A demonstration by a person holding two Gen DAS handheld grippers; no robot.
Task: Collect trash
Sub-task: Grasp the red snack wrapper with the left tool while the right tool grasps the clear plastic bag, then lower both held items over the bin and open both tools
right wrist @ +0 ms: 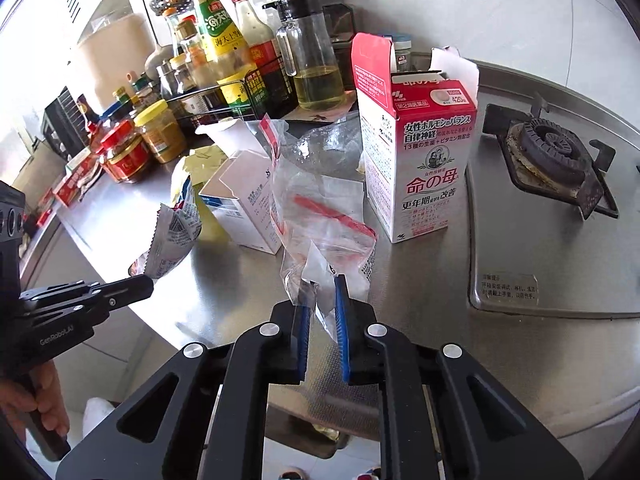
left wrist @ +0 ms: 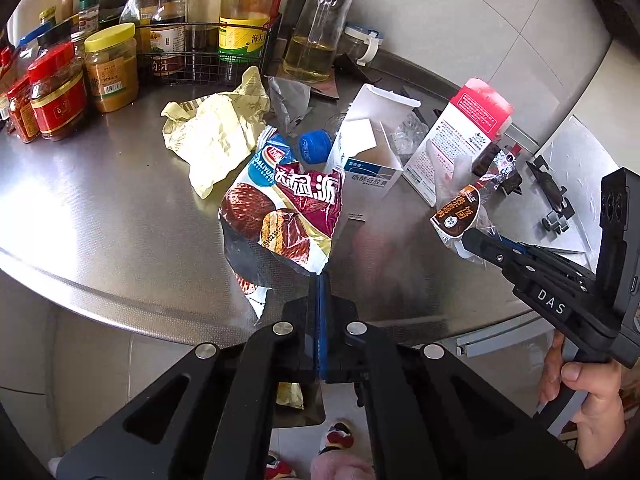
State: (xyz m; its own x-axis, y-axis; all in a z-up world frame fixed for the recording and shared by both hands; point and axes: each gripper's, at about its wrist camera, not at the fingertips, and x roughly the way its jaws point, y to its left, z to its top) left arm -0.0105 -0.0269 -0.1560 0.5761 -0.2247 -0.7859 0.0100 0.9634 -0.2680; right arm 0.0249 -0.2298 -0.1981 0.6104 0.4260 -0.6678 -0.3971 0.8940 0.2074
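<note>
My left gripper (left wrist: 319, 280) is shut on the lower edge of a maroon and blue snack wrapper (left wrist: 284, 212) and holds it over the steel counter's front edge; the wrapper also shows in the right wrist view (right wrist: 172, 236). My right gripper (right wrist: 322, 284) has its jaws partly closed with a clear plastic bag (right wrist: 320, 216) with red strips between them; in the left wrist view the same gripper (left wrist: 466, 238) holds a clear wrapper with a brown label (left wrist: 460, 210). A crumpled yellow bag (left wrist: 216, 132), a blue bottle cap (left wrist: 315, 146), an open white box (left wrist: 372, 152) and a red and white carton (right wrist: 420, 152) lie on the counter.
Sauce jars and bottles (left wrist: 112, 64) crowd the back left, some in a black wire rack (left wrist: 208, 56). A glass oil dispenser (right wrist: 316, 68) stands behind the trash. A gas burner (right wrist: 552, 156) is set in the steel counter (left wrist: 100, 208) at the right. The floor lies below the front edge.
</note>
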